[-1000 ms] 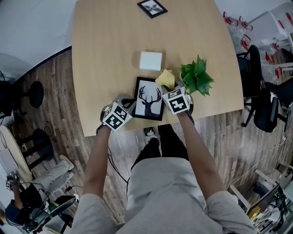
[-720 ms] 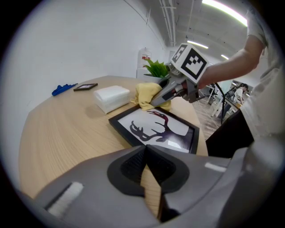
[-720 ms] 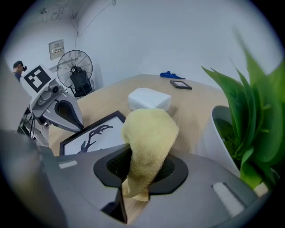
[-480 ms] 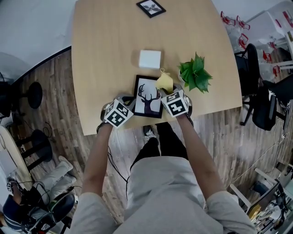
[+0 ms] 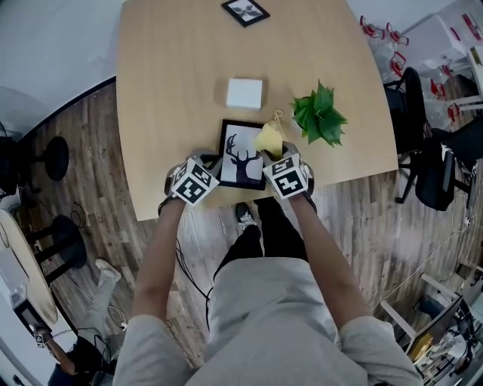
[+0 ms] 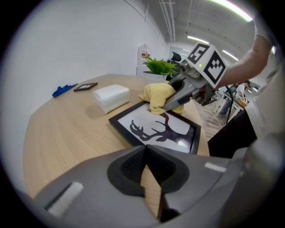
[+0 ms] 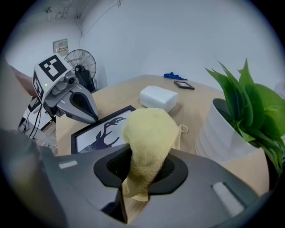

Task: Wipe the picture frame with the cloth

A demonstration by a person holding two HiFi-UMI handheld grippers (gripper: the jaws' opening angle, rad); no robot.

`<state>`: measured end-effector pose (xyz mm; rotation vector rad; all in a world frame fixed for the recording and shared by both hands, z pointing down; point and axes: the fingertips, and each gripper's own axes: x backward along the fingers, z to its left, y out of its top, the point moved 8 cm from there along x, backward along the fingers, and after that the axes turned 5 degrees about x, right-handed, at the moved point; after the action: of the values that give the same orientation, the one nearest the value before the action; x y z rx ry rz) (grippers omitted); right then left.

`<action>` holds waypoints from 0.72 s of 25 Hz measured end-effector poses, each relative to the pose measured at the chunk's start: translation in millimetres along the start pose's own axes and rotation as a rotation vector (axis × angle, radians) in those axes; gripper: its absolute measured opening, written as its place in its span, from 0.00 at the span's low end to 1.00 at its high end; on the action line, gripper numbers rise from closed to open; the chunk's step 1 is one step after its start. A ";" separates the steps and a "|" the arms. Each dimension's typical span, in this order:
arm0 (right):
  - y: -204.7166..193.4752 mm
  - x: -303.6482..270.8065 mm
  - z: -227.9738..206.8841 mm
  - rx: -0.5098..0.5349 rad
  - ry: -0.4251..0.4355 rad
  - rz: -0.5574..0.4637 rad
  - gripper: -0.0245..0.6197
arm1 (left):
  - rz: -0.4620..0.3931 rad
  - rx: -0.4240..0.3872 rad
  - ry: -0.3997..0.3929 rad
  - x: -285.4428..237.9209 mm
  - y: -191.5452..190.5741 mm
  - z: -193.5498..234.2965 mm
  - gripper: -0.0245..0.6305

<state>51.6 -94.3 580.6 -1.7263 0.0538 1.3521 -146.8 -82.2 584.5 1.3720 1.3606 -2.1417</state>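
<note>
Two grippers low over the near edge of the tabletop (image 5: 166,75). Left gripper (image 5: 205,164): jaws pressed together on nothing, just beside the left side of the deer picture frame (image 5: 240,162). Right gripper (image 5: 273,153): clamped on one yellow cloth (image 5: 269,139), bunched up and touching the frame's far right corner. Two frames in all: the deer one flat by the near edge, a smaller frame (image 5: 245,10) at the far edge. One white block (image 5: 245,93) just beyond the deer frame, towards the middle. One potted plant (image 5: 318,114) near the right edge, beside the cloth. One small blue thing (image 6: 63,90) by the far edge, too small to tell what.
</note>
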 end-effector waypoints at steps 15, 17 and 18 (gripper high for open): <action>-21.7 15.0 28.1 0.005 0.021 0.001 0.18 | 0.004 -0.012 0.010 -0.7 0.2 -1.4 0.12; -23.4 17.1 31.0 0.006 0.023 0.003 0.18 | 0.003 -0.011 0.010 -0.6 0.3 -1.2 0.12; -23.3 18.7 32.1 0.009 0.024 0.004 0.18 | 0.001 -0.010 0.010 -0.5 0.6 -1.2 0.12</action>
<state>47.3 -50.6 580.8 -1.7355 0.0771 1.3328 -145.5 -81.7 584.4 1.3818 1.3714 -2.1273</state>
